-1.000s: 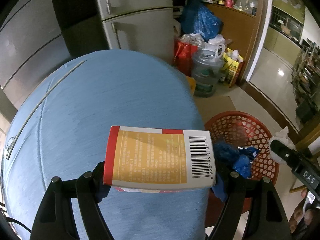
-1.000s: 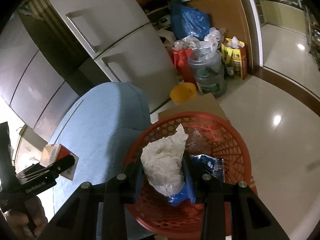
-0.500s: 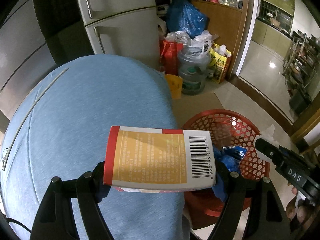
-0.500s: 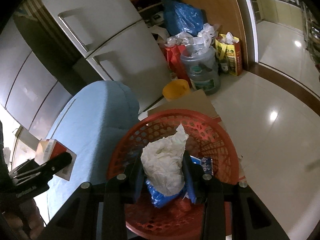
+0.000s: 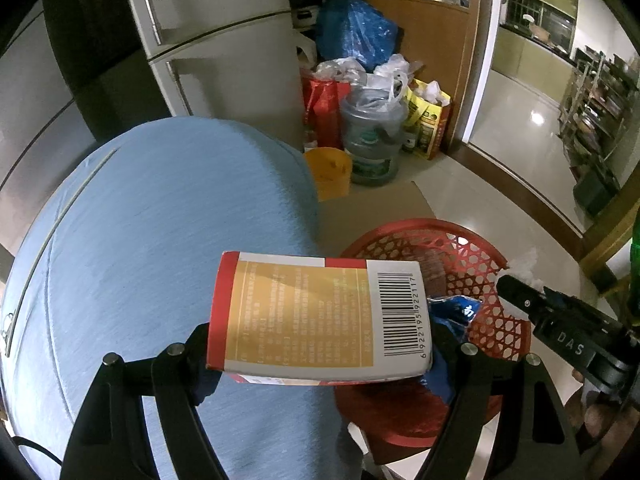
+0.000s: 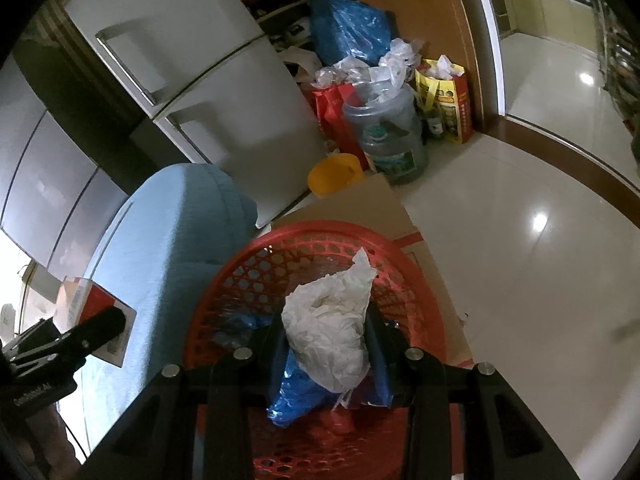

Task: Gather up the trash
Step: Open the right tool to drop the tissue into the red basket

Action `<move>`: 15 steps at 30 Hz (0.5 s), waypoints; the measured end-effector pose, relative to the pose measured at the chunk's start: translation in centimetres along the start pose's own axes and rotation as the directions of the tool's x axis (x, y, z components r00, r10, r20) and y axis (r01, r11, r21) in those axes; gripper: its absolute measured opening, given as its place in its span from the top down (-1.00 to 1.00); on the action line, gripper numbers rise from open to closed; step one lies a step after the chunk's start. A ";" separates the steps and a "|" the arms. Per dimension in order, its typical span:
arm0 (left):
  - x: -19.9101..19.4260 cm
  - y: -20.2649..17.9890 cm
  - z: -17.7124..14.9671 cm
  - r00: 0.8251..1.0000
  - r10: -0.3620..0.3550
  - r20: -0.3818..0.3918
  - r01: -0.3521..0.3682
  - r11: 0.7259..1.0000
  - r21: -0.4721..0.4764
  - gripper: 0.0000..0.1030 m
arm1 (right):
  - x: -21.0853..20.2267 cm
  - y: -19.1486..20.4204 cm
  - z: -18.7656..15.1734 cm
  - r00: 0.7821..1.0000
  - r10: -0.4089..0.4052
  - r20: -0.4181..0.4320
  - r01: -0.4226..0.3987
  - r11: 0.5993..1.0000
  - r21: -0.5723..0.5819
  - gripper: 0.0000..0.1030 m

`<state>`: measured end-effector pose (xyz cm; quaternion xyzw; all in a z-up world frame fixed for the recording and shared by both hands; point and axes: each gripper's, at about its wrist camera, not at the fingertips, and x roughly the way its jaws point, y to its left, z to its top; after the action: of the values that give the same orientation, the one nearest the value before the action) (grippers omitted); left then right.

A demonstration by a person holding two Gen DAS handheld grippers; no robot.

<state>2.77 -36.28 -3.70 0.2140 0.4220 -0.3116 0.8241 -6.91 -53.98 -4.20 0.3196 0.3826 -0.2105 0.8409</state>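
Note:
My left gripper (image 5: 320, 344) is shut on a red, gold and white carton (image 5: 316, 316) with a barcode, held sideways above the edge of the blue cloth-covered table (image 5: 160, 240). The carton (image 6: 92, 320) also shows at the left of the right wrist view. My right gripper (image 6: 326, 344) is shut on a crumpled white tissue wad (image 6: 328, 332), hanging over the red mesh basket (image 6: 248, 276). A blue wrapper (image 6: 296, 396) lies inside the basket below the wad. In the left wrist view the basket (image 5: 472, 256) sits right of the table, with the right gripper's finger over it.
Behind the table stand a grey fridge (image 5: 224, 48), a yellow bucket (image 5: 328, 172), a large water jug (image 5: 372, 140), red and yellow bags and a blue sack (image 5: 356, 28). Flat cardboard (image 6: 360, 208) lies on the glossy tile floor under the basket.
Both grippers have shifted toward the basket; it now sits larger and more centred under the tissue wad. The carton has slid rightward to the table's edge. Both grips are unchanged.

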 end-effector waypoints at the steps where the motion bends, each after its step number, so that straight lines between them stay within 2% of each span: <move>1: 0.1 -0.2 0.0 1.000 -0.001 -0.001 0.001 1.000 0.002 -0.59 | 0.0 -0.1 0.0 1.000 -0.001 -0.001 0.001 1.000 0.000 0.25; 15: 1.1 -1.7 0.5 1.000 -0.020 -0.015 0.021 1.000 0.020 -0.59 | 1.0 -0.3 0.2 1.000 0.001 -0.025 -0.001 1.000 -0.014 0.23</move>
<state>2.37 -38.23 -4.48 0.2202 0.4270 -0.3226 0.8156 -6.40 -54.46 -5.02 0.3164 0.3943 -0.2035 0.8385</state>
